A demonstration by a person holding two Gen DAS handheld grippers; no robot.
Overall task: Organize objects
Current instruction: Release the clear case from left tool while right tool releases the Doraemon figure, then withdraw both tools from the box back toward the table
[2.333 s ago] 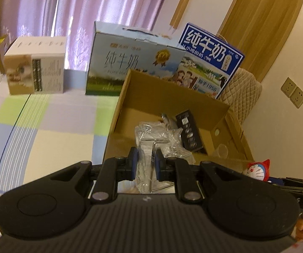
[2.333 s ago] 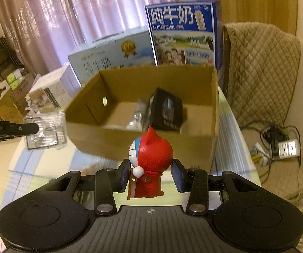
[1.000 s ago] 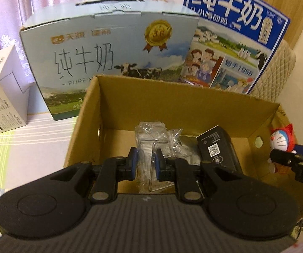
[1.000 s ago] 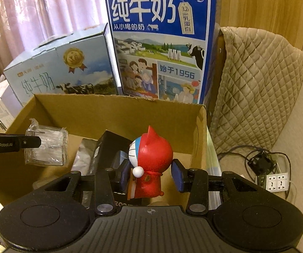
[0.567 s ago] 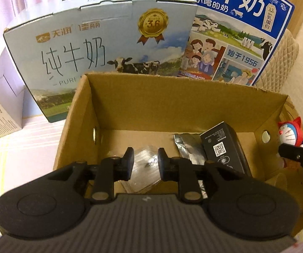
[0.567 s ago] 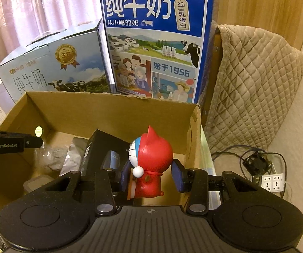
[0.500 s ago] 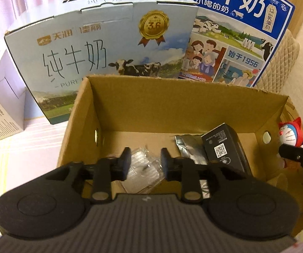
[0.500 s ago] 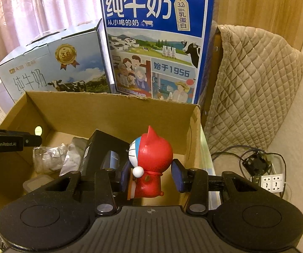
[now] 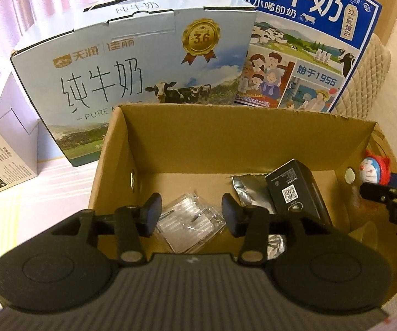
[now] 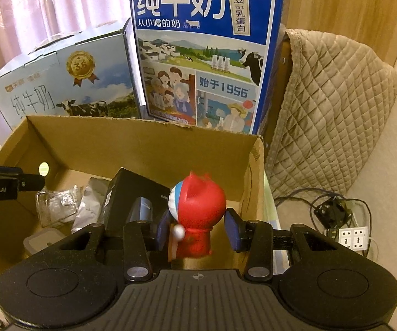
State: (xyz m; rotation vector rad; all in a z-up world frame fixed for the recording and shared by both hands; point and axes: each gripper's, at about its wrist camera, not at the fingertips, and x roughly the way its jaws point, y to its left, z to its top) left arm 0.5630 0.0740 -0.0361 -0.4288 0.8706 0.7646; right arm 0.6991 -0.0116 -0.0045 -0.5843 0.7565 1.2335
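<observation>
Jaws on the left gripper [image 9: 188, 215] stand wide apart and hold nothing. Below them a clear plastic packet [image 9: 190, 224] lies on the floor of the brown cardboard box [image 9: 226, 138]. It looks as if that packet is now put away. Jaws on the right gripper [image 10: 197, 233] sit on both sides of a little red toy [image 10: 197, 215] with a blue and white face. The toy is up above the box, near its right wall. The right jaws look a bit loose, with a small gap on one side, so I cannot tell if they are squeezing the toy or letting it go. A black box [image 9: 295, 193] and a silver pouch [image 9: 244, 190] are in the cardboard box too, touching each other. Two big milk cartons, a pale blue one [image 9: 132, 77] and a dark blue one [image 9: 303, 41], stand just behind it. I think the step now is putting the toy in. The next move should bring the toy down into the bare spot by the right wall, beside the black box, and then let go. The left gripper should lift away without bumping anything.
</observation>
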